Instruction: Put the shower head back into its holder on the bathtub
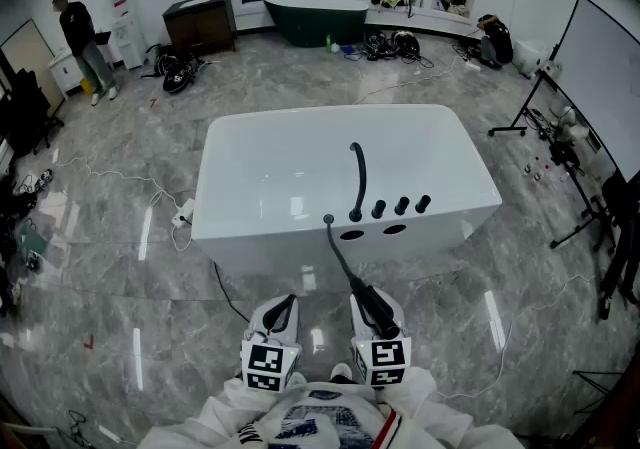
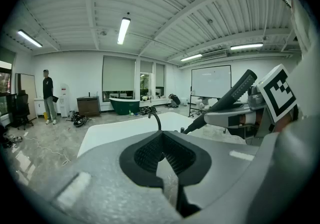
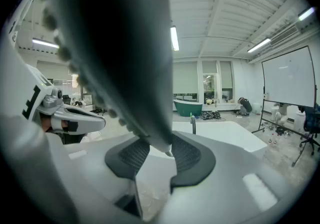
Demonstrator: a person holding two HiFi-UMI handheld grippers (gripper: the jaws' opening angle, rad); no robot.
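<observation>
The white bathtub (image 1: 250, 132) stands in front of me, with a black curved spout (image 1: 357, 182), three black knobs (image 1: 400, 206) and two dark holes (image 1: 351, 234) on its near rim. My right gripper (image 1: 372, 315) is shut on the black shower head (image 1: 376, 307), held level just short of the tub. Its hose (image 1: 340, 257) runs up to the rim. In the right gripper view the shower head (image 3: 115, 53) fills the upper left, its narrow end between the pads (image 3: 187, 155). My left gripper (image 1: 281, 311) hangs beside it, open with nothing between its fingers (image 2: 145, 155).
A person (image 1: 85, 42) stands at the back left near a white dispenser. A dark green tub (image 1: 315, 17) and a dark cabinet (image 1: 200, 22) sit along the far wall. A whiteboard on a stand (image 1: 600, 77) and tripods are at the right. Cables (image 1: 120, 177) trail on the floor.
</observation>
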